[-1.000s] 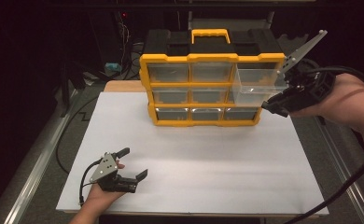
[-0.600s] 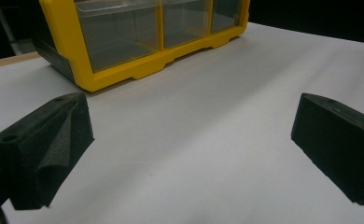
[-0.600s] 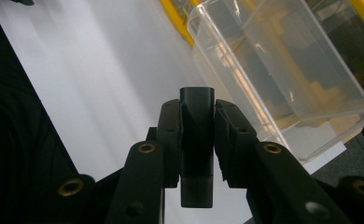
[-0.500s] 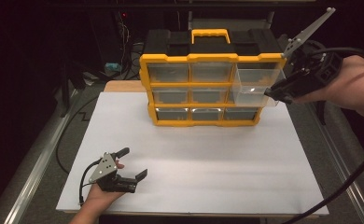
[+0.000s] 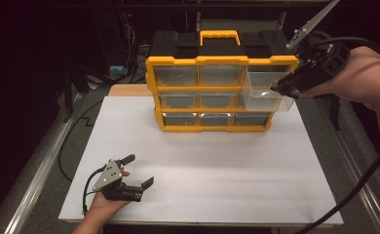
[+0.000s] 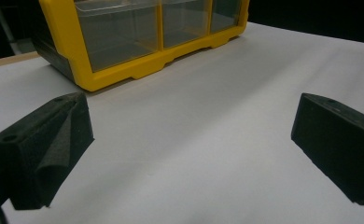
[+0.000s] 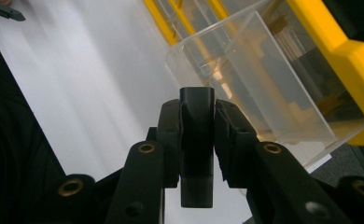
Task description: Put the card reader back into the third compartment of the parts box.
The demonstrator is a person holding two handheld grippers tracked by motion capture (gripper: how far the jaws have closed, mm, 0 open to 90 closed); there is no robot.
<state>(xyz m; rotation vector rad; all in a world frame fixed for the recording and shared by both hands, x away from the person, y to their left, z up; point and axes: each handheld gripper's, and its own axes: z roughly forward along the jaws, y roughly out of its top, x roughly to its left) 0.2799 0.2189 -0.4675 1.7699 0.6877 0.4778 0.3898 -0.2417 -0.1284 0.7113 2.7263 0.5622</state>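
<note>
Pulling a clear drawer (image 5: 266,92) out of the yellow organizer (image 5: 212,92) with my right hand-held gripper (image 5: 281,90). Jaws narrow, clamped on the drawer's front handle; in the right gripper view the black tab (image 7: 197,140) sits squeezed between both pads (image 7: 171,135). Drawer (image 7: 255,79) looks empty, as far as I can tell through the clear walls.

Position: organizer stands near the far edge of the bench (image 5: 202,180), on the white sheet. The drawer belongs to the right column, top or middle row; I cannot tell which from here. It juts out from the front face toward the right edge of the bench, raised off the sheet, with its back end close against the frame. Whether it is fully free of its slot I cannot tell.

Left hand-held gripper (image 5: 138,170) rests near the front left corner of the bench, jaws wide, nothing between them. In the left gripper view both pads (image 6: 54,144) frame bare sheet, with the organizer's bottom row (image 6: 143,37) beyond.

Progress, my judgement: early to middle. Grip made, drawer drawn most of the way out. Left to do: clear it from the frame and set it down on the open sheet nearer me. All other drawers seated flush and untouched.
</note>
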